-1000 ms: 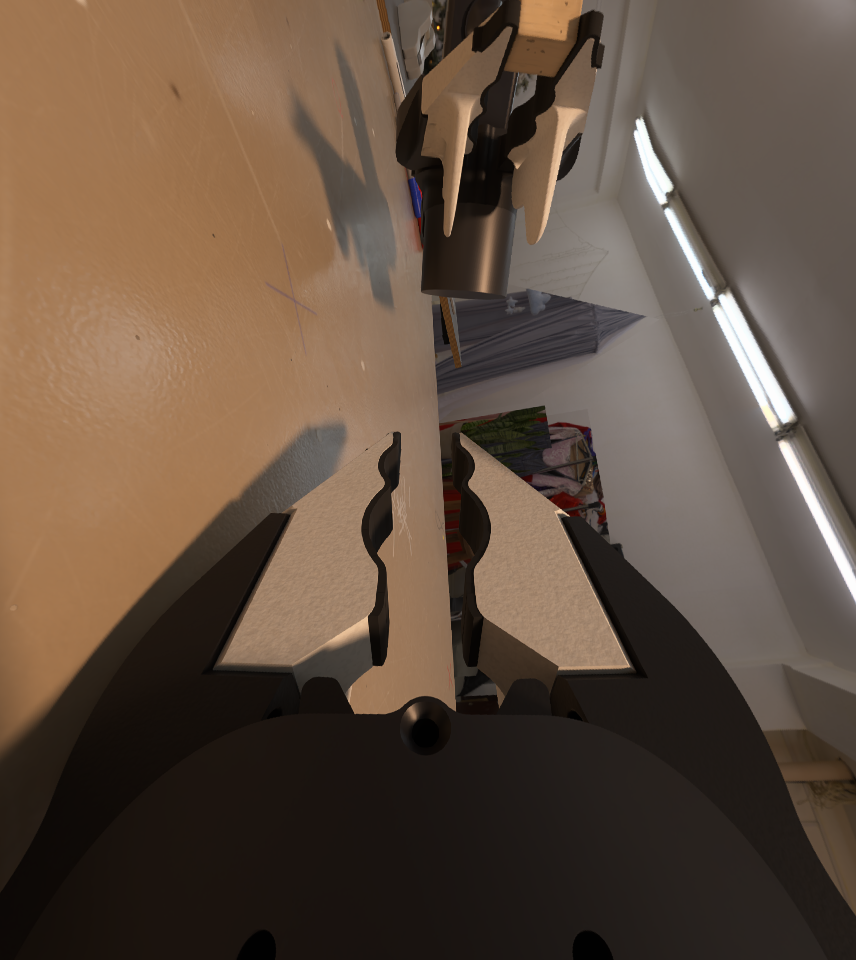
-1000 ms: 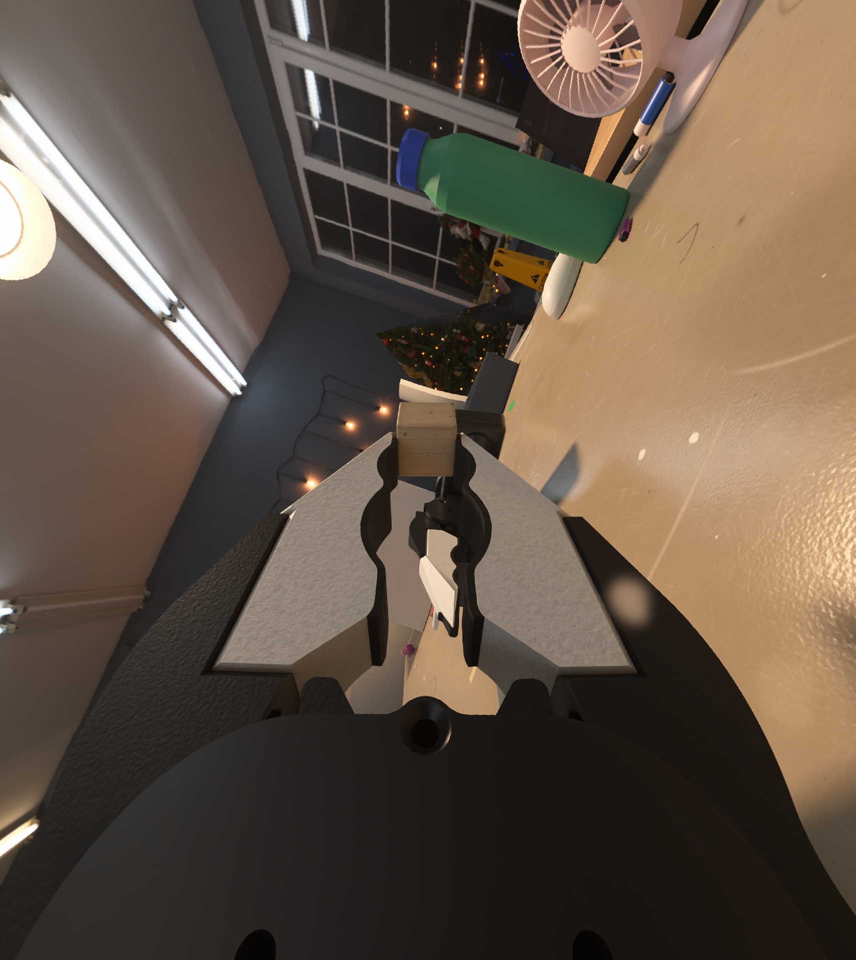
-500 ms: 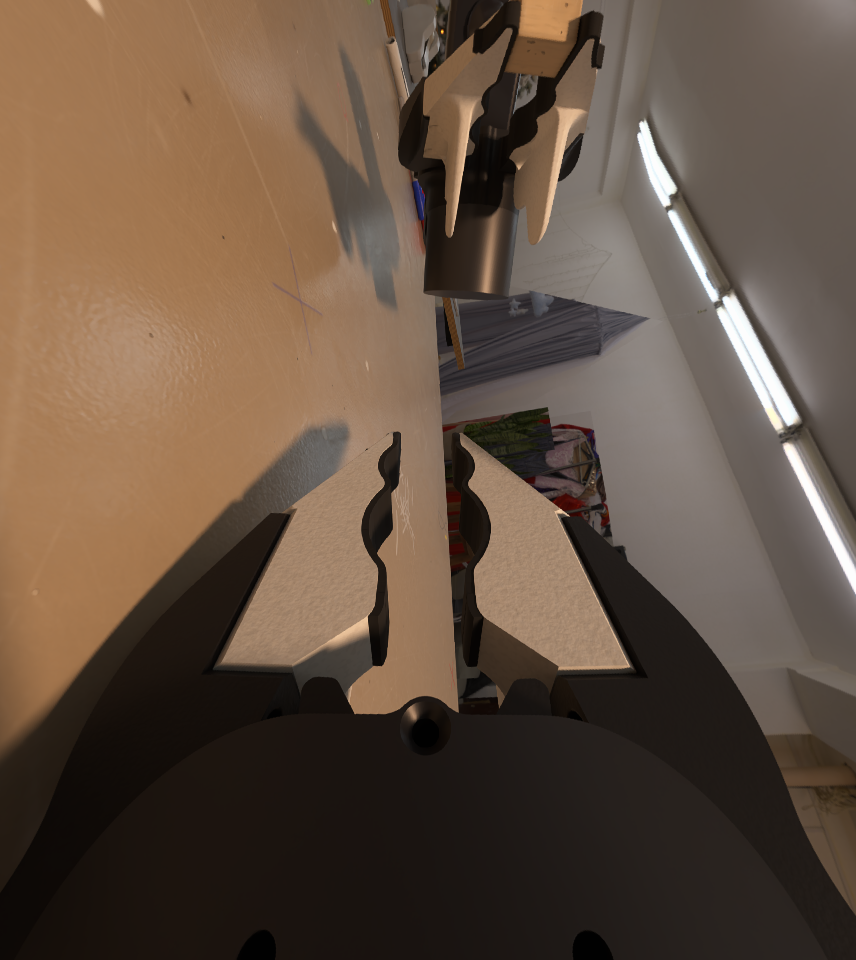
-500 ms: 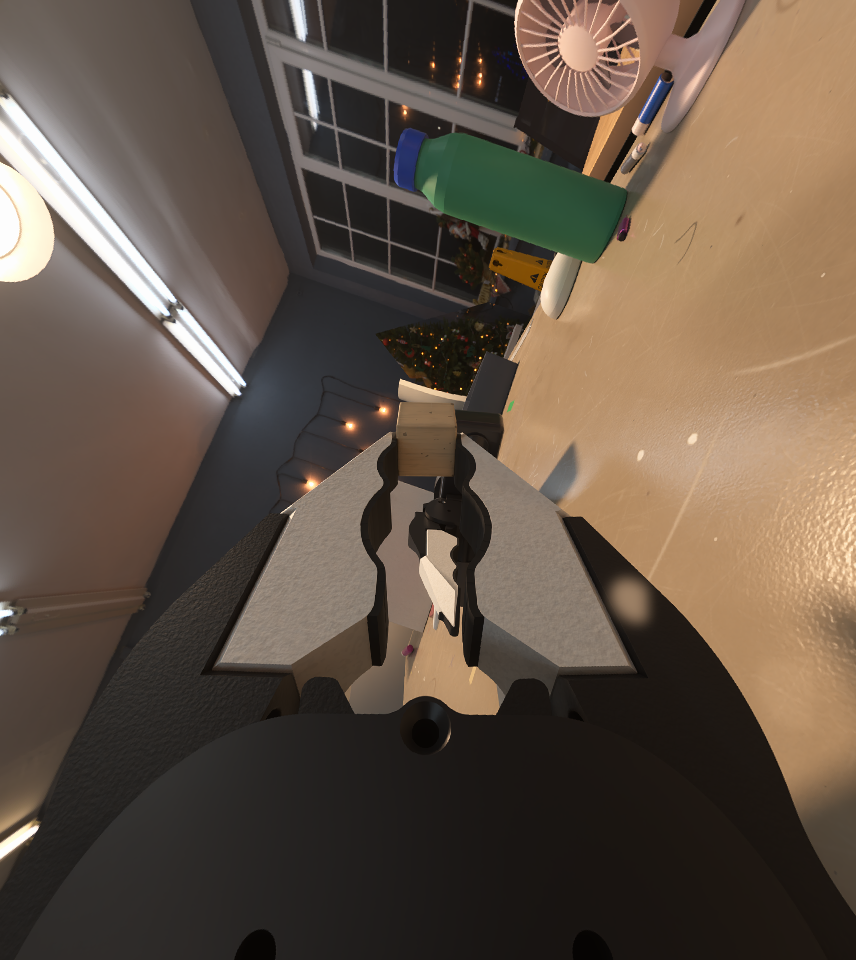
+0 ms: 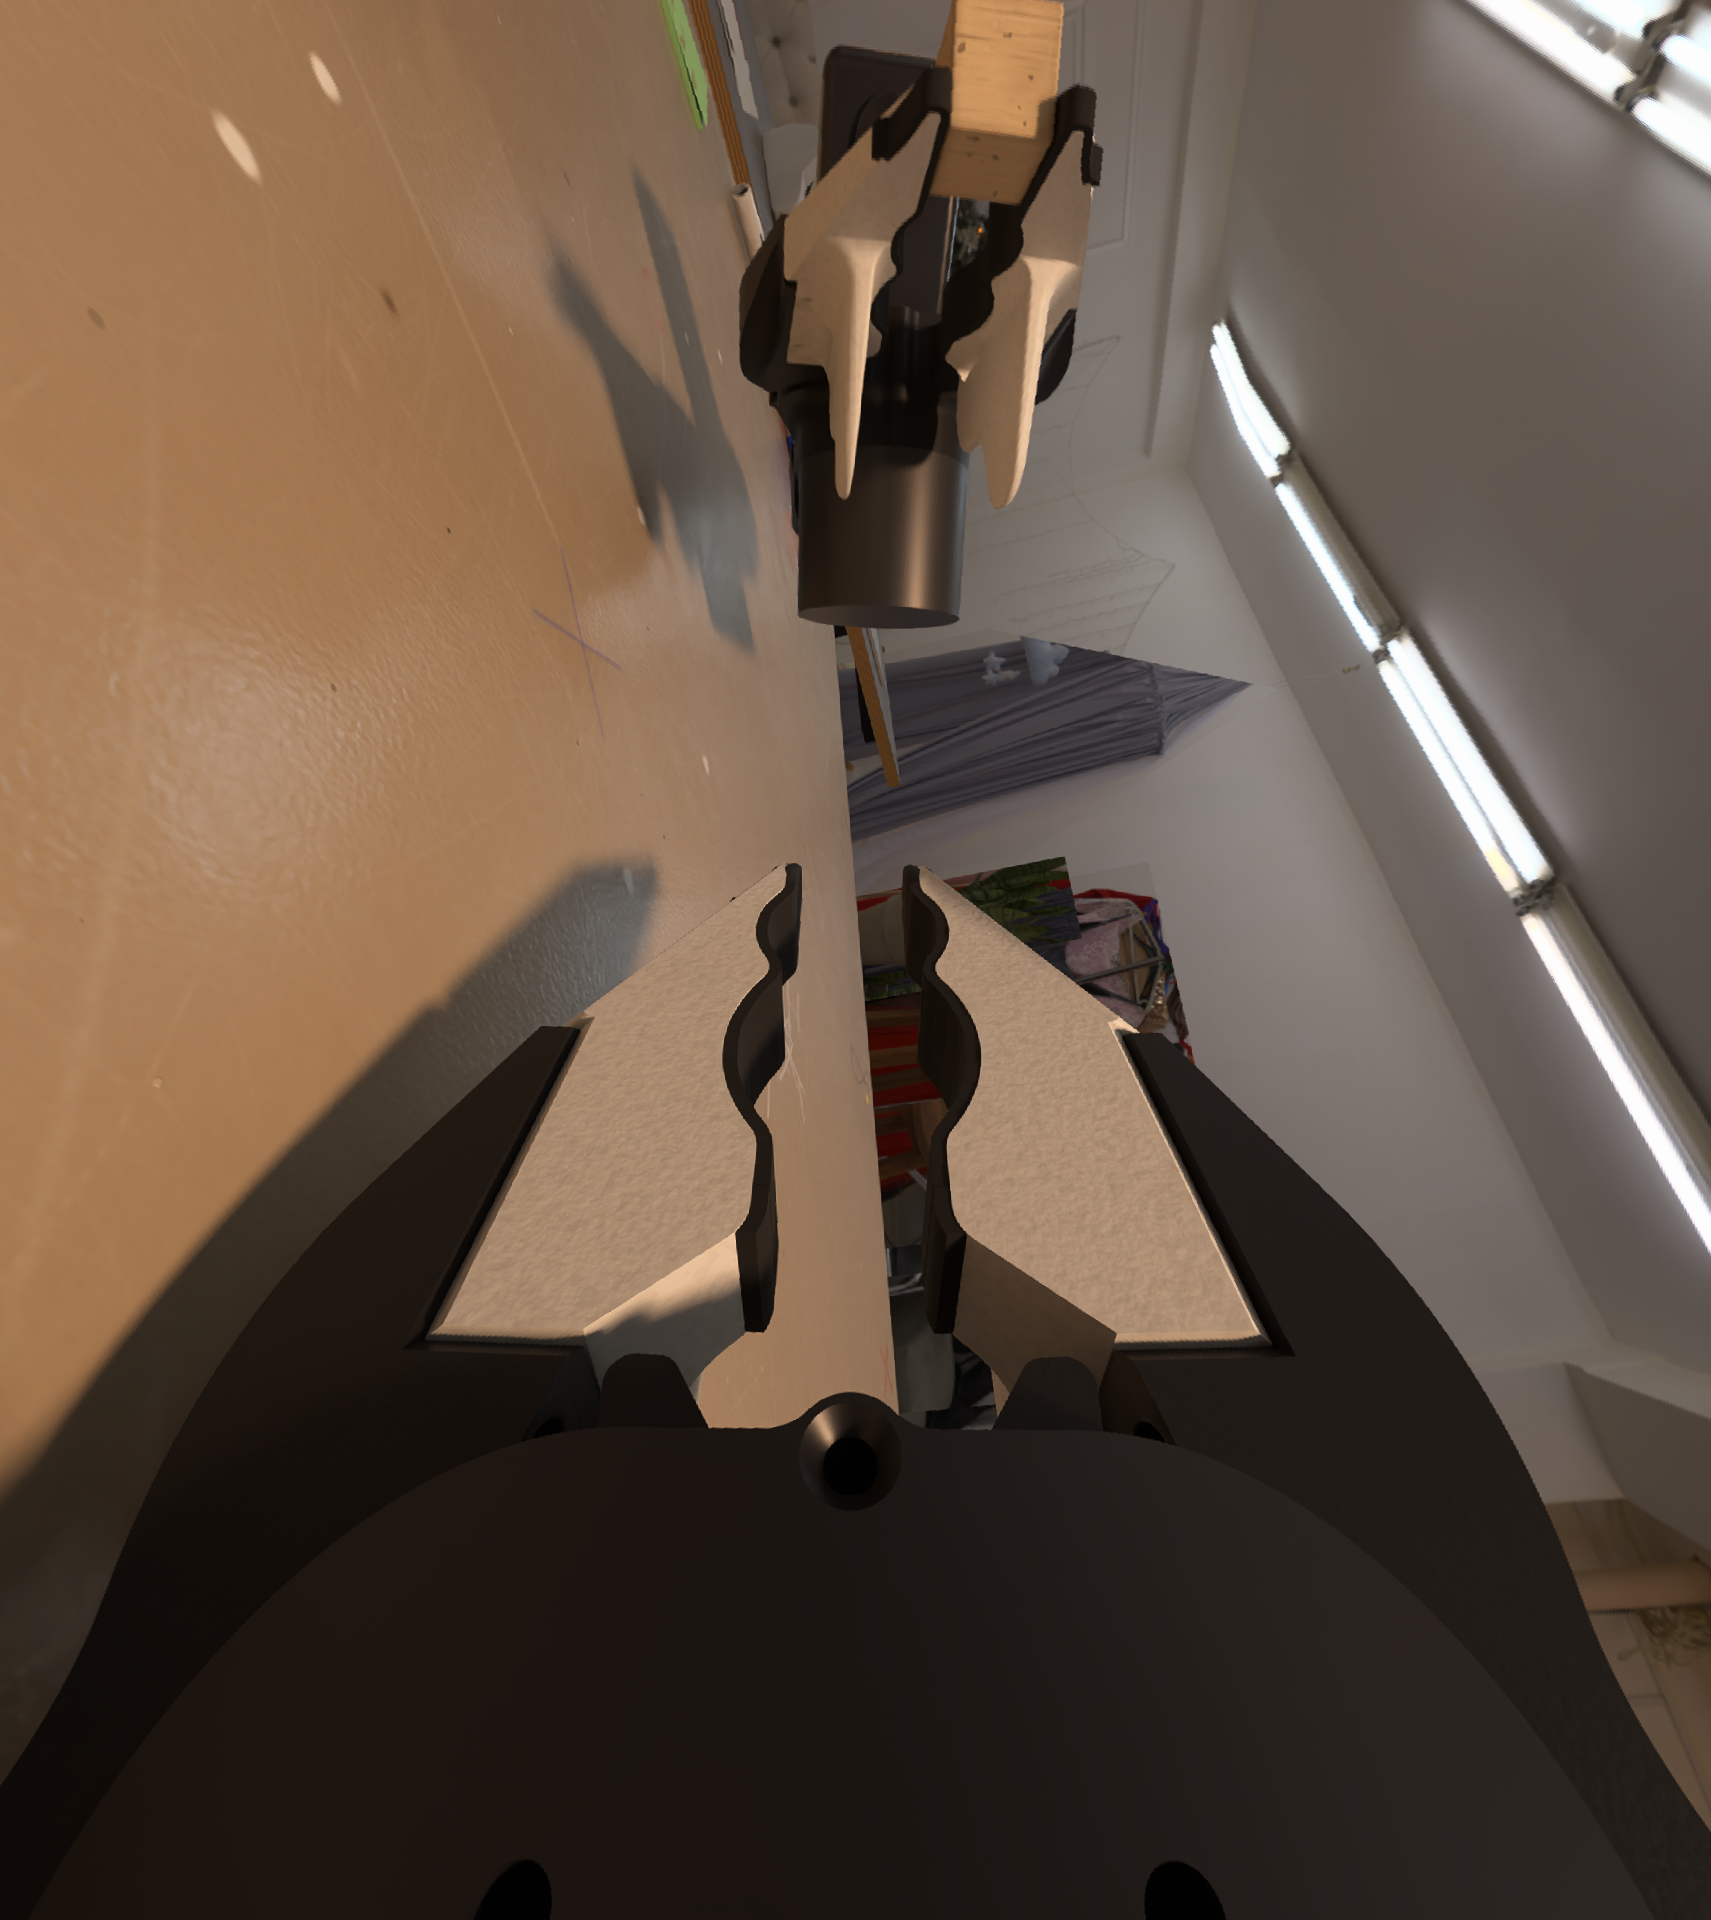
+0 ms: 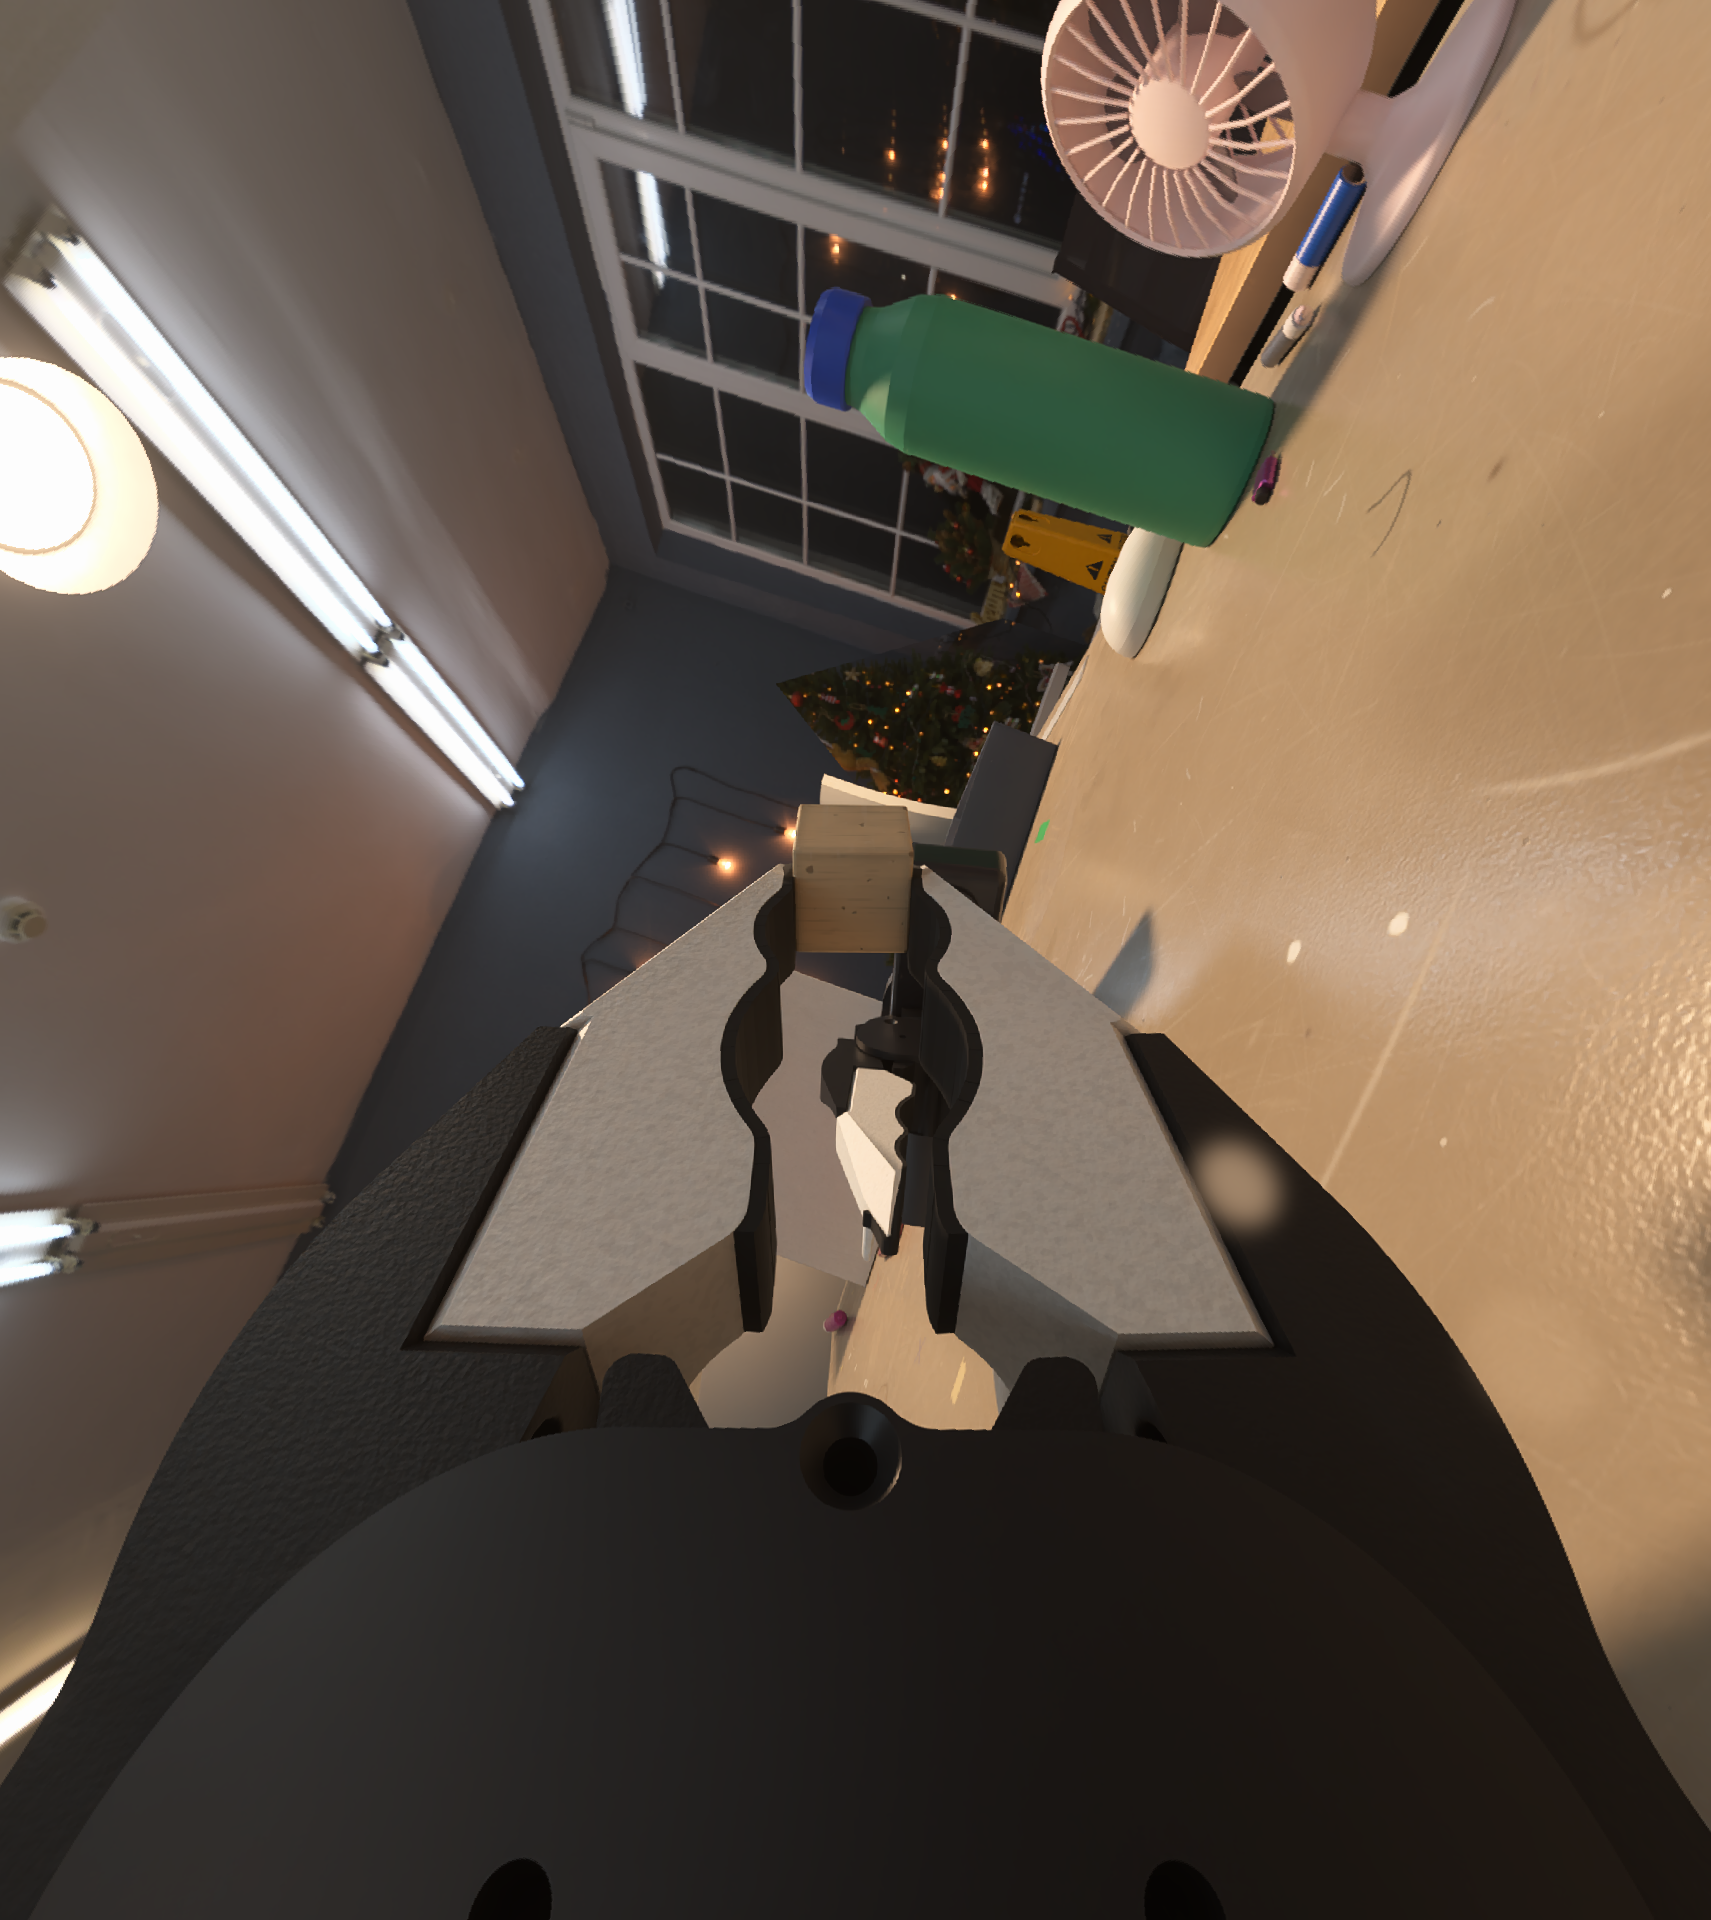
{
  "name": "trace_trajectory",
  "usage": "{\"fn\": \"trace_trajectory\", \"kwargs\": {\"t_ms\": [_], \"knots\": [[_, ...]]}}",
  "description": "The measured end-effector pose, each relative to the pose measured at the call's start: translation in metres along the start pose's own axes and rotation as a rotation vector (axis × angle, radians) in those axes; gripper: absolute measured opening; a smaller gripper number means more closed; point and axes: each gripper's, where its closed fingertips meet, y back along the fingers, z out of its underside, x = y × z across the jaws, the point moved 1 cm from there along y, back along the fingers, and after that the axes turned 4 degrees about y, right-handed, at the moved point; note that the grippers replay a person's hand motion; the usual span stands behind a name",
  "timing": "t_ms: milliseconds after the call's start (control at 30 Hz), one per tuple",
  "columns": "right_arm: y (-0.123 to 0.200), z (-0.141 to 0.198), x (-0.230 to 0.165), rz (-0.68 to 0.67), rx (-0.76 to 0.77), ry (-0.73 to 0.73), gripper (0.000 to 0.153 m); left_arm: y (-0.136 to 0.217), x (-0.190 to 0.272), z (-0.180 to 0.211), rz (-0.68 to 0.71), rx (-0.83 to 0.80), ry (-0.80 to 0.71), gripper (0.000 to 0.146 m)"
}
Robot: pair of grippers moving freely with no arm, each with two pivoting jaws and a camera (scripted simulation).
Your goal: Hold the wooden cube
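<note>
The right gripper has the wooden cube pinched between the very tips of its fingers, lifted clear of the desk. The fingers are closed just to the cube's width, and the block sticks out past the tips. From the left wrist view the same cube shows at the far end of that right gripper, held up off the tan desk, which carries the gripper's shadow.

The left gripper hangs above the desk near one of its edges, its fingers parted by a narrow gap with nothing between them.

Toward the far edge of the desk stand a green bottle with a blue cap and a pink desk fan, with a blue marker lying by the fan's base.
</note>
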Motion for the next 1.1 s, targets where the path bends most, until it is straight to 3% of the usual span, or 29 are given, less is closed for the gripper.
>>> {"fn": "trace_trajectory", "kwargs": {"t_ms": [600, 1100], "knots": [[0.021, -0.011, 0.003, 0.043, 0.03, 0.045, 0.02, -0.022, -0.008, 0.007, -0.042, -0.122, -0.051, 0.019], [0.026, -0.02, 0.003, 0.032, 0.07, 0.038, 0.02, -0.019, -0.009, 0.003, -0.038, -0.116, -0.053, 0.019]]}}
